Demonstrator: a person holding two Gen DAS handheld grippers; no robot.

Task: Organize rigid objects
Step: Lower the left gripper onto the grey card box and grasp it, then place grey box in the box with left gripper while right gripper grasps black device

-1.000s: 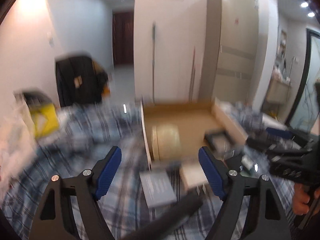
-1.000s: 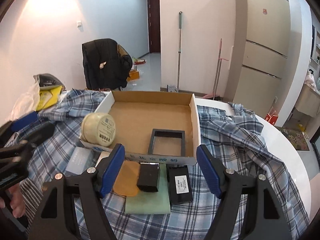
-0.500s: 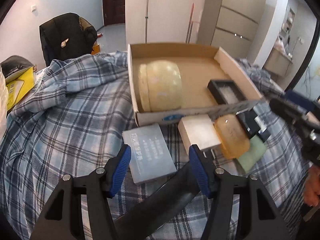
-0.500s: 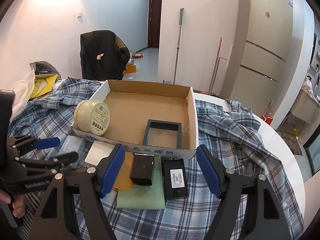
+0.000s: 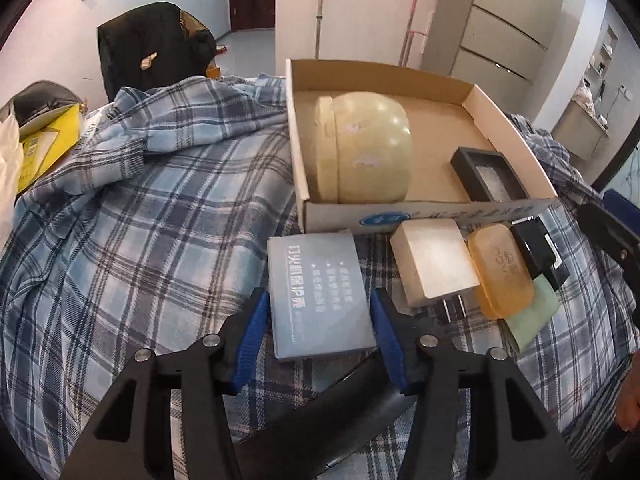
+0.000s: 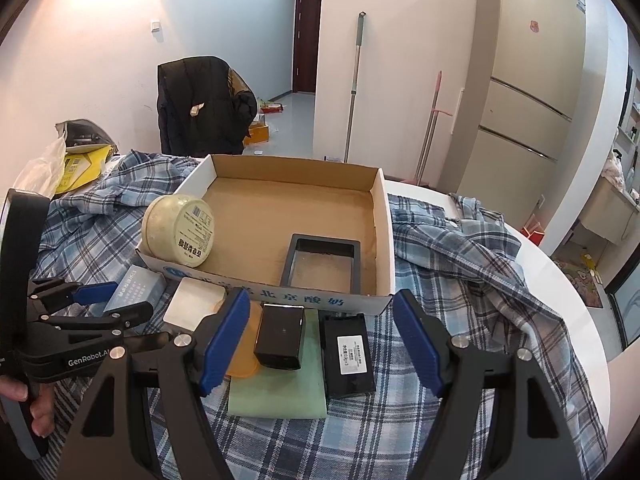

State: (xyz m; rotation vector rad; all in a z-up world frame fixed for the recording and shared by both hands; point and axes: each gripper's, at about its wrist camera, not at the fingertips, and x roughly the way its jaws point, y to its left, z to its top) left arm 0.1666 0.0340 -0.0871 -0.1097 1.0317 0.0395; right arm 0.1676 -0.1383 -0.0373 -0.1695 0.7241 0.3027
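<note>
Left gripper [image 5: 318, 326] dropped toward cloth, jaws closing around grey flat box [image 5: 320, 296], pads not yet touching.

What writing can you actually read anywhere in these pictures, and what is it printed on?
"GenRobot.AI": on the side of the left gripper, last letters partly covered.
"北京酸奶": blue print on the front wall of the cardboard box.
Grey booklet: pale print, too blurred to read.
Cream jar label: characters and barcode too small.
Black battery sticker: too small.
Amber soap: embossed marks, unreadable.
Fridge sticker: unreadable.

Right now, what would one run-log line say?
left gripper: jaws closing around grey-blue box | right gripper: open, empty | cardboard tray: jar, black frame
</note>
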